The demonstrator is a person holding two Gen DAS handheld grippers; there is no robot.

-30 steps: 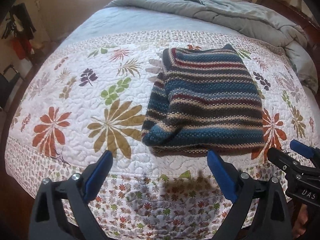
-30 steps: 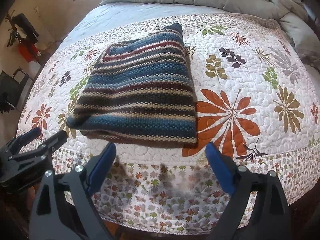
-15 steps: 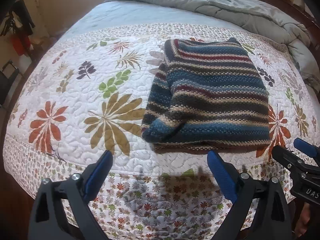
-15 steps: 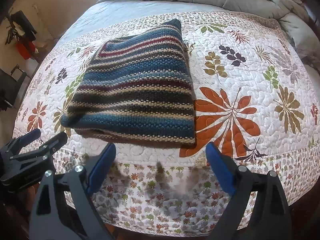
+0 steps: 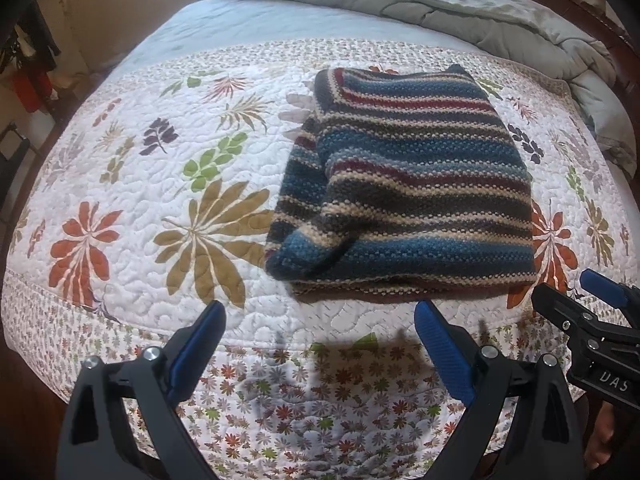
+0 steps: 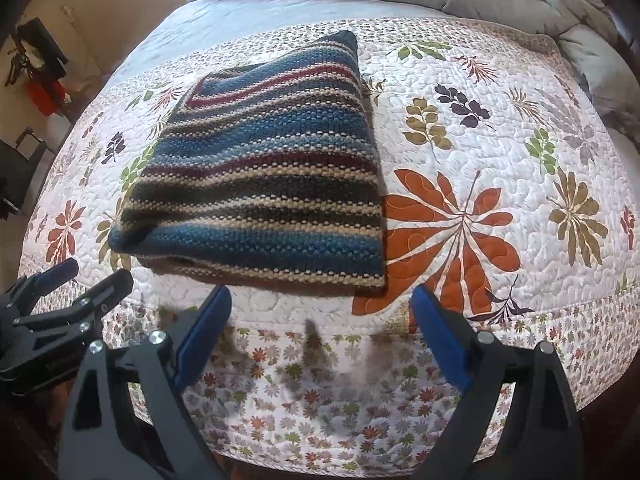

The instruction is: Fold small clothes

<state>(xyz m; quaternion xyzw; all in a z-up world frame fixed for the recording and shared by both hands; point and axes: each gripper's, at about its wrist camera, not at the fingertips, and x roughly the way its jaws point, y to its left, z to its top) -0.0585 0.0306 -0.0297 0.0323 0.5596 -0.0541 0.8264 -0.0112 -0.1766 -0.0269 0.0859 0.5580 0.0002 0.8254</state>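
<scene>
A flowery quilt (image 5: 168, 168) is spread over the bed. A striped sweater (image 5: 408, 184) is laid on it, folded into a block. The left gripper (image 5: 320, 334) and right gripper (image 6: 322, 312) are held wide apart, empty, near its front edge. That edge must probably be pinched next.
</scene>
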